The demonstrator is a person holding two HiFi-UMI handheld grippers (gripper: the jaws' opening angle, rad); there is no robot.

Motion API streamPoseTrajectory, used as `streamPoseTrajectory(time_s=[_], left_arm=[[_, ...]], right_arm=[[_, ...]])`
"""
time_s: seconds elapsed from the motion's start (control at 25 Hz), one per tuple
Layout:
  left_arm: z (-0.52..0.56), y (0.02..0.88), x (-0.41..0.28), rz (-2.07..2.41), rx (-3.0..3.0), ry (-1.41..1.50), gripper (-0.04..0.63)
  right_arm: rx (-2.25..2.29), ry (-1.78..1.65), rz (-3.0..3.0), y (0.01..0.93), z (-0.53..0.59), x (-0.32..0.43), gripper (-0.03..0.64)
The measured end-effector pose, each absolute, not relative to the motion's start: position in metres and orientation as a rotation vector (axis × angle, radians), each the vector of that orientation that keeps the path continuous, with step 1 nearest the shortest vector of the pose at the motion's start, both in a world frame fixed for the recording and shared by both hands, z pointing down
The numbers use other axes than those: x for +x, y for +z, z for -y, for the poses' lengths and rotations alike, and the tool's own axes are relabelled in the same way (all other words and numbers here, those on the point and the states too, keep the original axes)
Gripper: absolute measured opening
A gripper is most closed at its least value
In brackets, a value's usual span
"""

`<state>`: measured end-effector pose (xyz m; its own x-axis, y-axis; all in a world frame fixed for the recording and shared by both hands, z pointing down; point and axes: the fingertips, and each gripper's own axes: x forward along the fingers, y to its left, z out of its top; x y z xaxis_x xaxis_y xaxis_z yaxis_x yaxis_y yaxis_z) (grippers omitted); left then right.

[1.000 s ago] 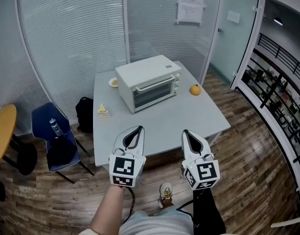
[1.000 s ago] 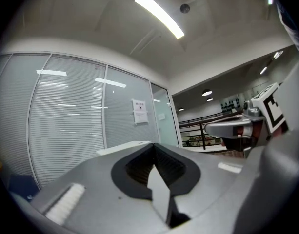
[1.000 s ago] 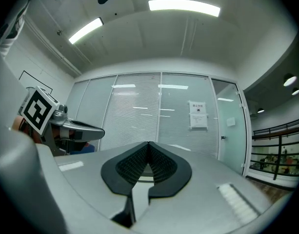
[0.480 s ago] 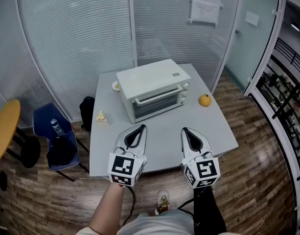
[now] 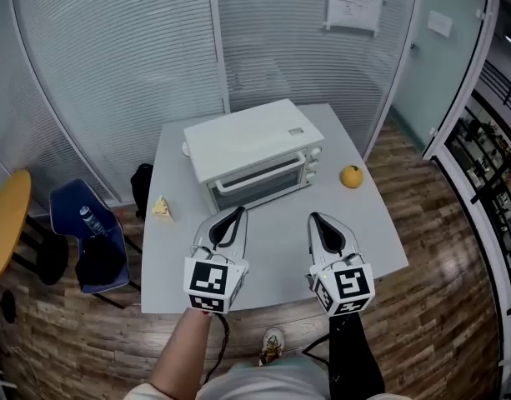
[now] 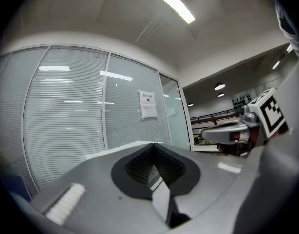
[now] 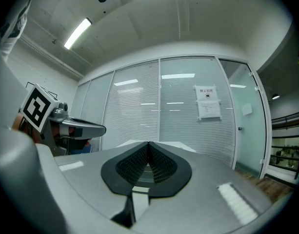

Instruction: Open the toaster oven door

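Observation:
A white toaster oven (image 5: pixel 249 150) stands on the grey table (image 5: pixel 363 232), its glass door (image 5: pixel 260 179) closed, with a handle along the door's top and knobs at its right. My left gripper (image 5: pixel 237 213) is held over the table's near part, just short of the oven's front, jaws together and empty. My right gripper (image 5: pixel 313 220) sits level with it to the right, also shut and empty. In the left gripper view the gripper (image 6: pixel 154 145) points at the glass wall; the right gripper (image 7: pixel 148 143) does likewise in its own view.
An orange (image 5: pixel 351 176) lies right of the oven. A yellow wedge (image 5: pixel 162 207) sits near the table's left edge. A blue chair (image 5: pixel 88 240) with a bottle stands to the left. Glass partition walls (image 5: pixel 113 65) rise behind the table. A railing (image 5: pixel 497 165) runs along the right.
The table and oven have come nearer and lower in the head view. Both grippers stay shut and side by side, now over the table's near part.

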<state>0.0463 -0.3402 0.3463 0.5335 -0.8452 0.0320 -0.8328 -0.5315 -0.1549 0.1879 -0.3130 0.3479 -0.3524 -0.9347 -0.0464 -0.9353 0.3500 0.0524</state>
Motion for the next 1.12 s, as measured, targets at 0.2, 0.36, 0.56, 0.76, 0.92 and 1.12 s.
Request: streamPoseTrajectory(time_s=[0.2,0.36,0.56,0.76,0.92,1.12], left_arm=[[0.376,0.36,0.05,-1.514,-2.642,-0.177,0.057],[0.398,0.374,0.05,-1.561,-2.631,-0.194,0.057],[0.424,0.391,0.037,-1.633,-2.604,-0.24,0.057],[0.454,0.418,0.024,-1.703,-2.604,-0.313,0.057],[0.478,0.437,0.016,-1.752,-2.602,-0.382,0.058],[0.497,0.466,0.011,-1.806,-2.612,-0.508,0.057]], right_arm=[[-1.739,0.103,-2.631,0.357,0.353,0.191,0.002],[-1.703,0.103,-2.678,0.364,0.381,0.188,0.002],[-1.662,0.084,-2.755,0.379,0.419,0.169,0.002],[-1.63,0.07,-2.849,0.401,0.453,0.147,0.003],[-1.627,0.051,-2.918,0.42,0.482,0.135,0.002],[-1.671,0.006,-2.997,0.444,0.518,0.124,0.003]])
